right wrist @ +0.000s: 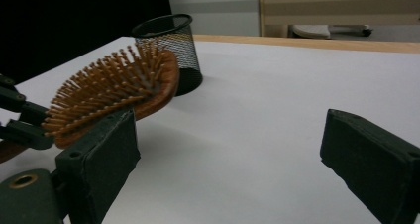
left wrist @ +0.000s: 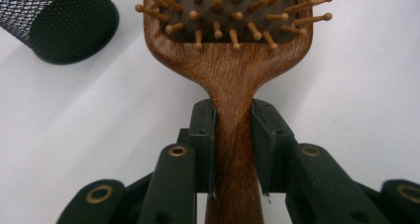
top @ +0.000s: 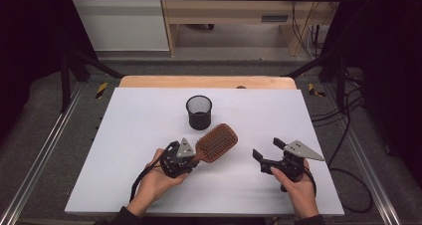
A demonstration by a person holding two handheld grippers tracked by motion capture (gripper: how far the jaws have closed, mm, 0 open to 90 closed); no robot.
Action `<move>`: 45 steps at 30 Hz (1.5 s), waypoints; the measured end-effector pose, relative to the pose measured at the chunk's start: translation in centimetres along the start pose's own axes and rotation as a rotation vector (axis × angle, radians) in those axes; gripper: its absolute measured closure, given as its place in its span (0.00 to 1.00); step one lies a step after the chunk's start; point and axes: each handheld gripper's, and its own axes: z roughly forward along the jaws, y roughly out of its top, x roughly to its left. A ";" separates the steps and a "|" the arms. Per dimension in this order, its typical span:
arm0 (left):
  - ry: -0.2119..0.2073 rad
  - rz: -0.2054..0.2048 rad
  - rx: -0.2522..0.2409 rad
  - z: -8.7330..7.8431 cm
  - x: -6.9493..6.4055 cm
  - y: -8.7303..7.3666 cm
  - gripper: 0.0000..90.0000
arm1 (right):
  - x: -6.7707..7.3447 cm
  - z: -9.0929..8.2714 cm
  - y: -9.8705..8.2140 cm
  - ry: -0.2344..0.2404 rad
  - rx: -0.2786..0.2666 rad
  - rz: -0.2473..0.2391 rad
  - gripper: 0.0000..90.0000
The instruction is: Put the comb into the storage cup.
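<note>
At table center: black mesh cup point(top: 199, 112) is sitting at 11 o'clock from the wooden paddle hairbrush point(top: 217, 142)
Left gripper point(left wrist: 234, 149): pinching the hairbrush handle
Right gripper point(top: 269, 150): hanging spread, nothing between the jaws

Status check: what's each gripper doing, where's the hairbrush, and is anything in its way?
Left gripper shut on hairbrush handle, bristles up. Right gripper open, empty. Mesh cup upright just beyond brush head.

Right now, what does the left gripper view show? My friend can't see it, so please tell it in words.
The left gripper is shut on the handle of a wooden hairbrush, whose bristles with round tips face the camera. A black mesh cup stands at the upper left on the white table.
</note>
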 end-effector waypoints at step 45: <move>0.066 -0.082 -0.254 -4.0 -0.2 -0.6 0.81 | 8.0 6.2 3.1 0.360 -0.077 0.200 0.04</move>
